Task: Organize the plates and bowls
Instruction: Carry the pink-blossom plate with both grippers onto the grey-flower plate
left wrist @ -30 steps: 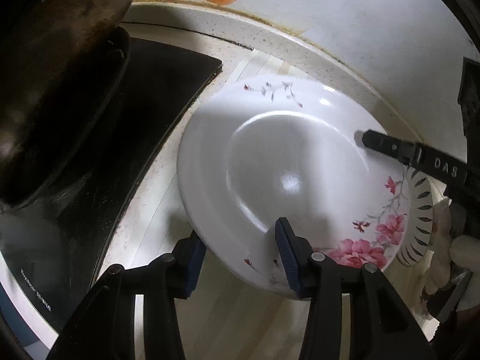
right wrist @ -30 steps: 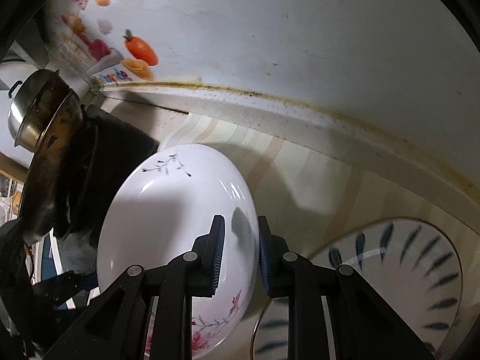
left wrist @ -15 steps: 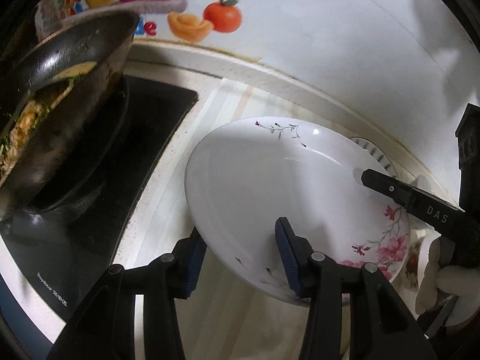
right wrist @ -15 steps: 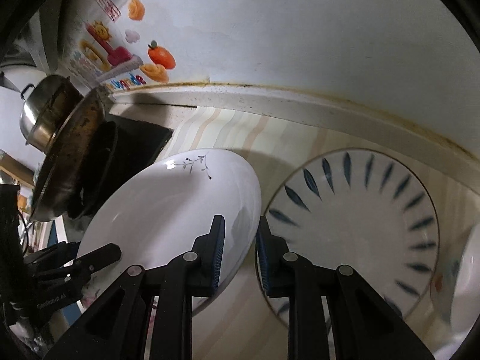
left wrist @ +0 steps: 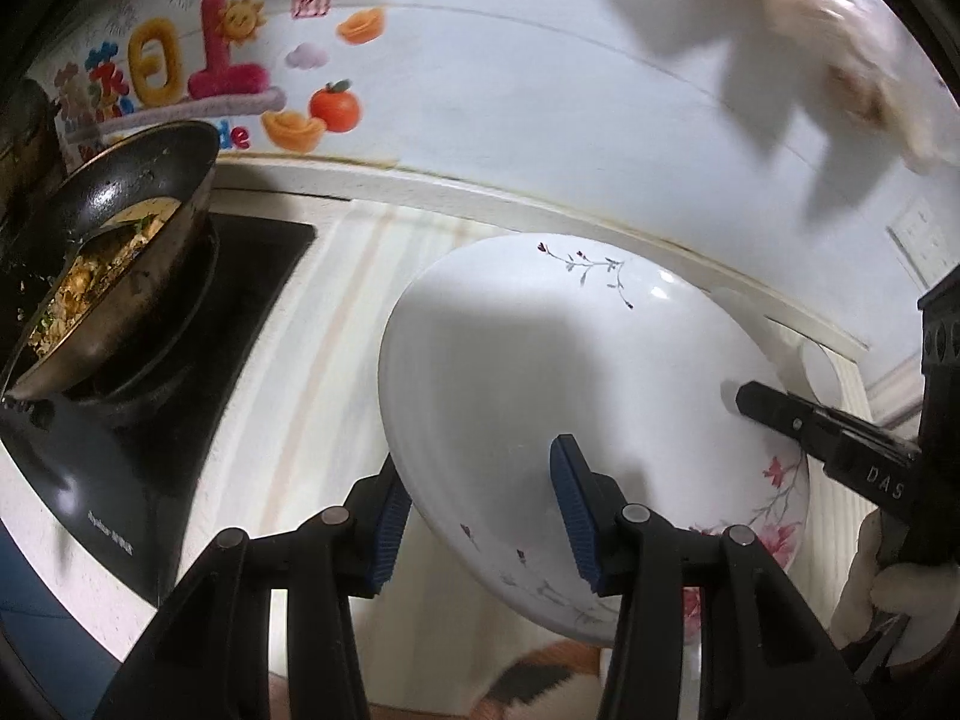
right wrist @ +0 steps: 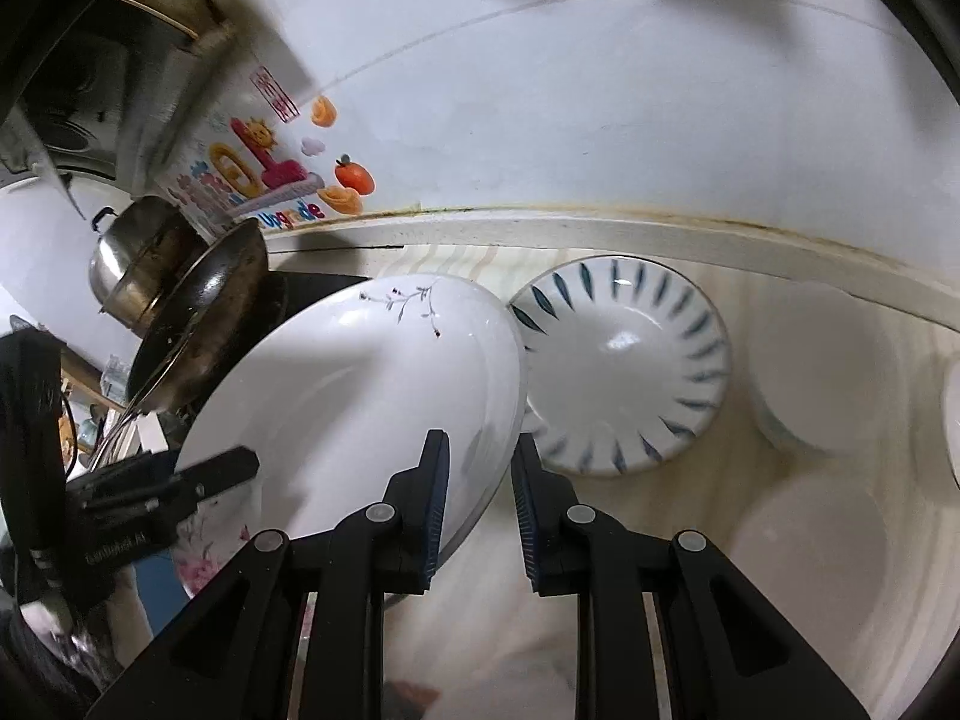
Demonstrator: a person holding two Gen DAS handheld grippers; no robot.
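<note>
Both grippers — left gripper (left wrist: 477,516), right gripper (right wrist: 480,504) — clamp the floral plate's (left wrist: 540,372) rim; keep it level, lower it squarely onto the blue-leaf plate (right wrist: 624,372).

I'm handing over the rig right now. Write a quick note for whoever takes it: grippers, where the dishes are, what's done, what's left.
Left gripper: shut on the near rim of the floral plate.
Right gripper: shut on the same plate's opposite rim.
The plate is lifted and tilted, off the counter, beside the wok on the stove.
Blue-leaf plate lies flat on the counter just right of it; plain white dishes sit further right.
Done: floral plate picked up.
Left: set it down, probably by the blue-leaf plate, then sort the rest.
</note>
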